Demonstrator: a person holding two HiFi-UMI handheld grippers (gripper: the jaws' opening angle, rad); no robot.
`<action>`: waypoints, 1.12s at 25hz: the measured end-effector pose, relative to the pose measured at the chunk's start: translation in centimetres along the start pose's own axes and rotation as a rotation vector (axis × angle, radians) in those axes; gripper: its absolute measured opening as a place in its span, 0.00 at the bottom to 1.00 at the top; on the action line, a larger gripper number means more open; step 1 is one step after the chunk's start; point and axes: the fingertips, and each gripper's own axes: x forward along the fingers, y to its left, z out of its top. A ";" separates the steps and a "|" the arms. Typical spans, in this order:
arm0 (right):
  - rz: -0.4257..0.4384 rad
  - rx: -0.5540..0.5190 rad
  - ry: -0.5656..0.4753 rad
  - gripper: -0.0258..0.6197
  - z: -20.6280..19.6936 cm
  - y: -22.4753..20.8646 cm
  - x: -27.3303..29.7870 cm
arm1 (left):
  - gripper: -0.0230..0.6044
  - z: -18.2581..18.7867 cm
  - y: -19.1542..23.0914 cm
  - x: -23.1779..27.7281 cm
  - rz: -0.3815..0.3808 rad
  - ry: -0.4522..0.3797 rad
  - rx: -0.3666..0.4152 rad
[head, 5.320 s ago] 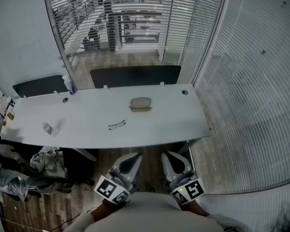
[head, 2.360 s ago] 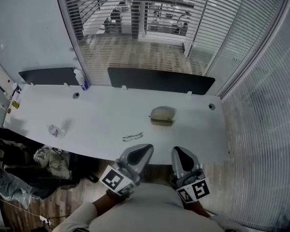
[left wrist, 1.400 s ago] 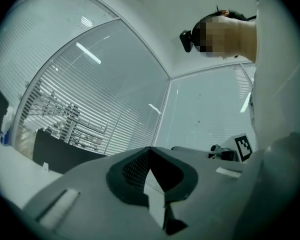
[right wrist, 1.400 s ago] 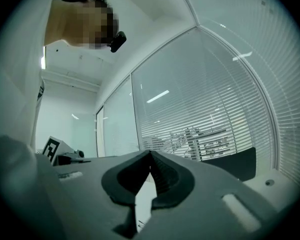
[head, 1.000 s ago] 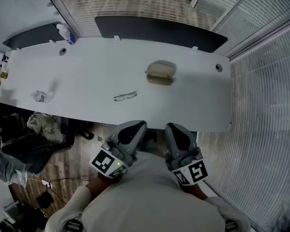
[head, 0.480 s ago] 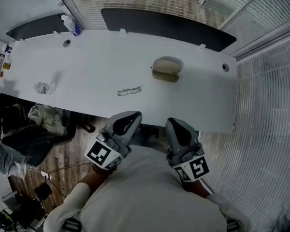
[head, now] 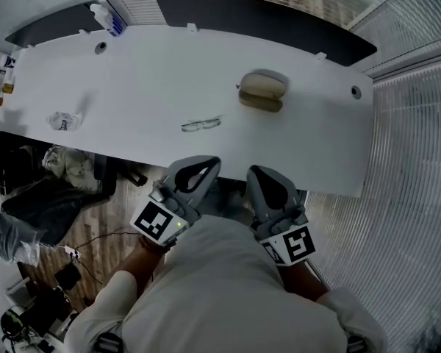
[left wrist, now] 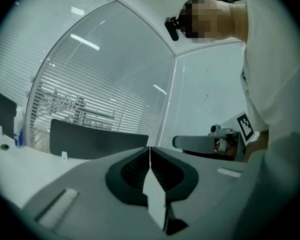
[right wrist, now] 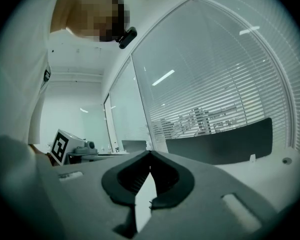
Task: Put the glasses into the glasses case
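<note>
White worktop (head: pixel 132 79), glasses (head: pixel 201 124) beyond left tool (head: pixel 206 165), glasses case (head: pixel 262 92) beyond right tool (head: pixel 256 172); both tools closed tight, empty

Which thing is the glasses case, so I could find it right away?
Find the long white table. Right of its middle, near the far edge, lies the case, just beyond the thin glasses. It is the only chunky, rounded tan thing; the glasses are flat wire, and the crumpled wrapper sits far left.
</note>
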 end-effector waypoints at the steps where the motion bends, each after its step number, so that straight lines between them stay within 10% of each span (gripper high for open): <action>1: 0.000 0.003 0.006 0.04 -0.4 -0.1 0.2 | 0.07 -0.6 0.5 0.1 0.002 0.018 0.010; 28: 0.013 0.096 0.122 0.04 -9.8 -0.7 4.3 | 0.21 -23.7 15.9 3.1 -0.080 0.595 0.410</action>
